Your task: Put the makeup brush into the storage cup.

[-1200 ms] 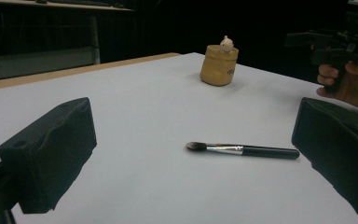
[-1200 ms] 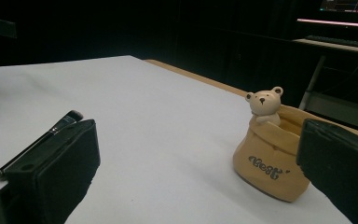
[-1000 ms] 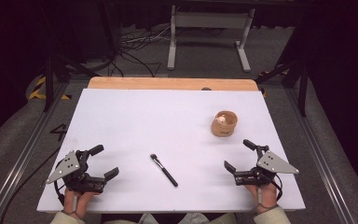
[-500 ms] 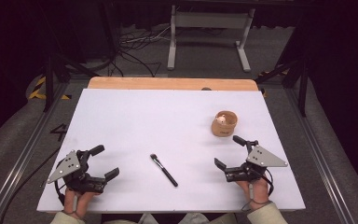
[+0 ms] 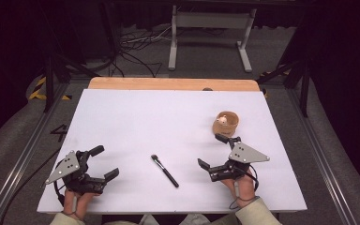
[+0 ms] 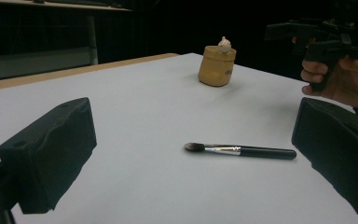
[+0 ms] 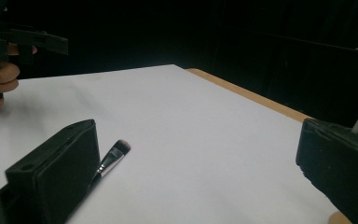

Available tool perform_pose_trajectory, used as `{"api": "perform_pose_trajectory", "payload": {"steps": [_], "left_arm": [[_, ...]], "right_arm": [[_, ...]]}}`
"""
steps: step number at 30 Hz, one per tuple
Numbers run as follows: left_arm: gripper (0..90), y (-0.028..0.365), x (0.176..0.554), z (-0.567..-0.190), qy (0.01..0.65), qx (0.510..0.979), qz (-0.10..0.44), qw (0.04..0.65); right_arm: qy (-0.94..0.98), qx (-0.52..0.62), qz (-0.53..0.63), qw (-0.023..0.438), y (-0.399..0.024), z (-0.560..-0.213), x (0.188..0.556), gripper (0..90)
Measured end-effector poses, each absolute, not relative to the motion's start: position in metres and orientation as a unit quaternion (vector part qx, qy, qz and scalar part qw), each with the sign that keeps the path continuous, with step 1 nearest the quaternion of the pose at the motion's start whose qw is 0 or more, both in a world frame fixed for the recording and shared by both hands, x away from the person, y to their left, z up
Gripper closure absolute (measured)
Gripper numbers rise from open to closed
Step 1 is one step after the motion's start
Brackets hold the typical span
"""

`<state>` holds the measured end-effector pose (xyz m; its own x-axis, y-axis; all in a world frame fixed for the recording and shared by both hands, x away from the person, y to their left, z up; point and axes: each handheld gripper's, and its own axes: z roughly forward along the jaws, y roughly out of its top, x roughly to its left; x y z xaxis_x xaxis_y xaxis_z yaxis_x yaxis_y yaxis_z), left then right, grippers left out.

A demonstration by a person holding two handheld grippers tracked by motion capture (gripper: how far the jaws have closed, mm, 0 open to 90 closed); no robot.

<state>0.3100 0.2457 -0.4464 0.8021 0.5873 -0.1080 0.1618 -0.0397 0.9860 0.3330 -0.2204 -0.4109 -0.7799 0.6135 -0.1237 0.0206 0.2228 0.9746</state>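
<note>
Brush: slim black-handled makeup brush (image 5: 164, 171) lies flat on white surface (image 5: 145, 122), between claws.
Left claw (image 5: 101, 162): wide, empty.
Right claw (image 5: 214, 152): wide, empty, near brush.

White table (image 5: 136, 117) with wooden far edge (image 5: 168, 84); grey carpeted floor (image 5: 206, 51), black cables (image 5: 136, 44), grey metal stand (image 5: 211, 21); dark surroundings.
</note>
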Motion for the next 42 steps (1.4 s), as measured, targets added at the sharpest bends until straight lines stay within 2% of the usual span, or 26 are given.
{"api": "perform_pose_trajectory", "payload": {"steps": [10, 19, 23, 31, 42], "left_arm": [[0.5, 0.246, 0.310, -0.446, 0.264, 0.705, 0.167, 0.636], [0.4, 0.246, 0.311, -0.446, 0.264, 0.704, 0.168, 0.638], [0.4, 0.246, 0.312, -0.446, 0.265, 0.703, 0.167, 0.639], [0.4, 0.246, 0.312, -0.446, 0.267, 0.703, 0.167, 0.638], [0.6, 0.247, 0.312, -0.446, 0.269, 0.703, 0.162, 0.638]], "right_arm": [[0.745, 0.208, 0.587, 0.241, -0.200, -0.406, 0.336, 0.0], [0.786, 0.195, 0.561, 0.171, -0.178, -0.391, 0.346, 4.5], [0.806, 0.196, 0.530, 0.176, -0.167, -0.380, 0.348, 7.9], [0.839, 0.214, 0.481, 0.138, -0.147, -0.360, 0.356, 15.1], [0.883, 0.211, 0.396, 0.136, -0.121, -0.348, 0.365, 16.1]]}}
